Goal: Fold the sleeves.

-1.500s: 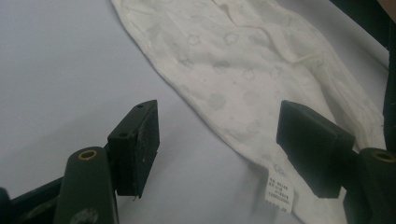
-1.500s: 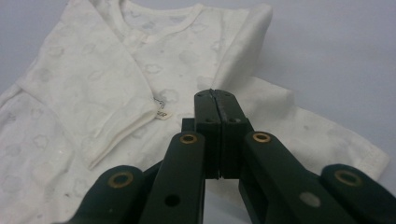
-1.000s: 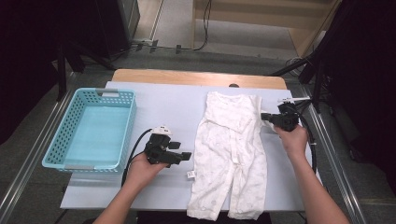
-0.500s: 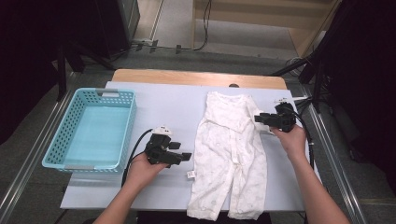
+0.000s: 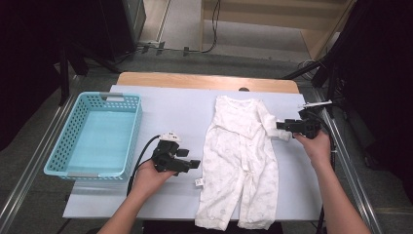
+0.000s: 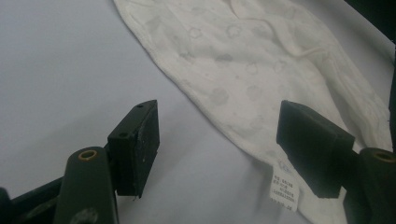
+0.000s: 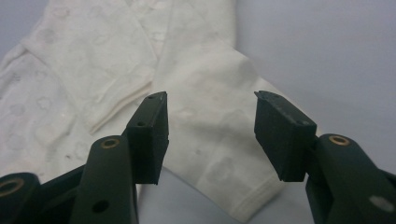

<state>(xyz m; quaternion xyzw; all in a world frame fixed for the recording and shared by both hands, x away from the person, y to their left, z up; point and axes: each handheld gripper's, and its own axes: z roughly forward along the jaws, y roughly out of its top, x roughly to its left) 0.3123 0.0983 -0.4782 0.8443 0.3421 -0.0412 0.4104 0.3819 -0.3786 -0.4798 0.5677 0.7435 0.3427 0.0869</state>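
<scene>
1. A white baby romper (image 5: 241, 161) lies flat on the desk (image 5: 180, 109), with its neck at the far side and its two legs toward the person.
2. The right gripper (image 5: 285, 126) is at the end of the romper's sleeve (image 7: 219, 154). Its fingers (image 7: 152, 135) have just been opening and now stand apart. The sleeve cuff lies on the desk below and between them, but the pads do not press on it.
3. The left gripper (image 5: 191, 165) rests on the desk just beside the romper's left edge. Its fingers (image 6: 137, 144) are also apart and hold nothing. The care label (image 6: 285, 186) at the seam lies close to the right finger, and the cloth edge runs between the two fingers, farther ahead.
4. A light blue basket (image 5: 63, 146) stands well apart from both grippers, on the far side of the left one, and has nothing inside.
5. My judgement is that the work is at an early stage: the garment seems to be spread out and the sleeve set in place, but no fold is made yet.
6. What is left, I think, is folding the sleeves and legs, and perhaps putting the romper in the basket.
</scene>
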